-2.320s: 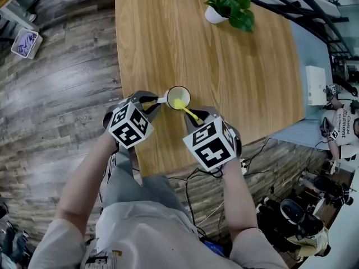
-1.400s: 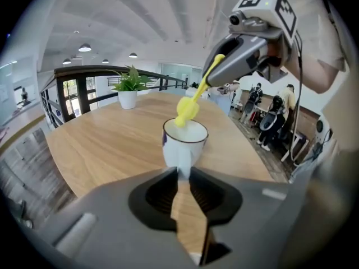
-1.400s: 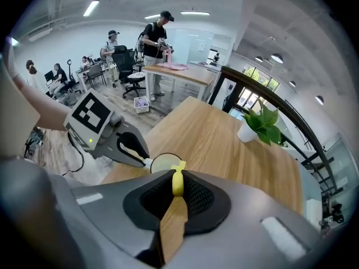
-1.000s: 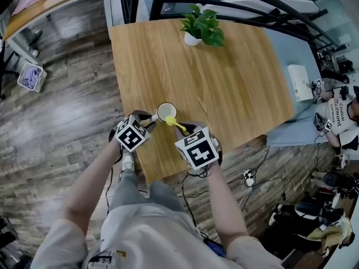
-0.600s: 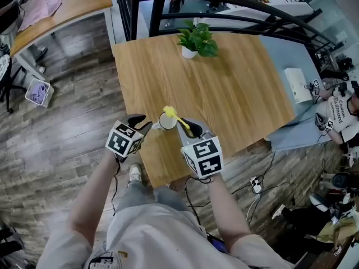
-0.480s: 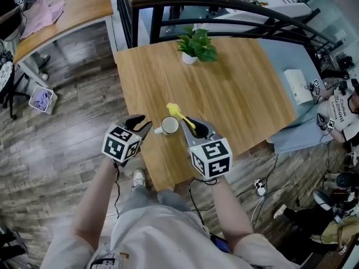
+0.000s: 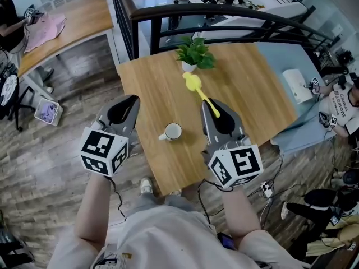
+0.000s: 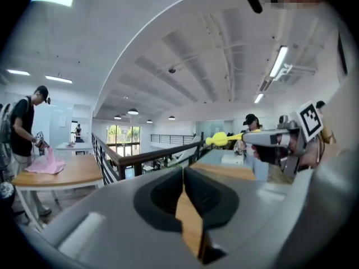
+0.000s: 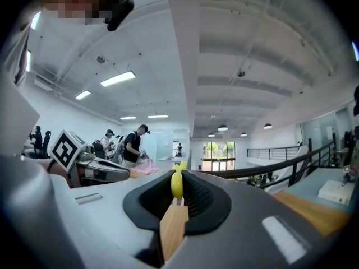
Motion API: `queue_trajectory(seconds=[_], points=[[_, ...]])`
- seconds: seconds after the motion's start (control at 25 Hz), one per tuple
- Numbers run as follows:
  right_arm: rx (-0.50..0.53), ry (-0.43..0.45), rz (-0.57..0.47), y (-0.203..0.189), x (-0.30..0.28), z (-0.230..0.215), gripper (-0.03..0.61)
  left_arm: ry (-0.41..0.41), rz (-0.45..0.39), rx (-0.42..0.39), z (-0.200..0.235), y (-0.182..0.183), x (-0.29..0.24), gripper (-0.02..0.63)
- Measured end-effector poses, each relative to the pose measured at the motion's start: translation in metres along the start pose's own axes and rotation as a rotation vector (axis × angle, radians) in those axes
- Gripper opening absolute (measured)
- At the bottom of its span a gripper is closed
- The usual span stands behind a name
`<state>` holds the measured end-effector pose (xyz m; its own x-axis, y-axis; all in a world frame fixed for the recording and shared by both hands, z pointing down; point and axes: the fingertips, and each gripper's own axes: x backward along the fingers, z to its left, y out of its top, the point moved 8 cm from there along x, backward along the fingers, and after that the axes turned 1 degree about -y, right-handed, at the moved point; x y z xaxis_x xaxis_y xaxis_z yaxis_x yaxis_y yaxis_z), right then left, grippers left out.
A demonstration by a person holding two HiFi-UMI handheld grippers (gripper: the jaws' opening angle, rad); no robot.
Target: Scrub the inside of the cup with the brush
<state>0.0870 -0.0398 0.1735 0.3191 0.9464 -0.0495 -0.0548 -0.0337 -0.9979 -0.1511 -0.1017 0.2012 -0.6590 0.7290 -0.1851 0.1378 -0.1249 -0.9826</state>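
The cup [image 7: 173, 131] stands upright on the wooden table [image 7: 252, 88] near its near edge, handle turned to your left, and nothing touches it. Your right gripper [image 7: 216, 110] hovers to the right of the cup and above it, jaws clamped on the handle of the yellow brush [image 7: 199, 92]. The bristle head points away from you, past the cup toward the table's far edge, so the brush is clear of the cup's mouth and does no scrubbing at this moment. A grip low on the handle leaves the whole working end free, which suits reaching down inside a cup. Your left gripper [image 7: 133, 100] hangs to the left of the cup, out past the table edge and well apart from the handle. Its jaws are closing with nothing between them and look all but together, so the cup has no steadying hold. With both tools away from the cup, I judge the scrub either finished or paused. By count: one cup, one brush, two grippers, and one potted plant [image 7: 194, 54] beyond the cup at the far edge.
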Motion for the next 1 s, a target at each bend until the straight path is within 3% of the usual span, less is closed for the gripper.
queue_trajectory(seconds=[0.24,0.44,0.68,1.0], points=[[0.135,-0.086,-0.215,0.051,0.034,0.012,0.035,0.027,-0.211,-0.11,-0.018,0.056,0.029,0.003],[0.187,-0.113,-0.35,0.08,0.066,0.023,0.035,0.092,-0.291,-0.218,-0.033,0.076,0.056,0.003],[0.187,-0.114,-0.374,0.093,0.09,0.022,0.035,0.114,-0.326,-0.314,-0.047,0.079,0.078,0.003],[0.197,-0.135,-0.35,0.082,0.106,0.025,0.035,0.109,-0.285,-0.3,-0.051,0.06,0.092,0.003]])
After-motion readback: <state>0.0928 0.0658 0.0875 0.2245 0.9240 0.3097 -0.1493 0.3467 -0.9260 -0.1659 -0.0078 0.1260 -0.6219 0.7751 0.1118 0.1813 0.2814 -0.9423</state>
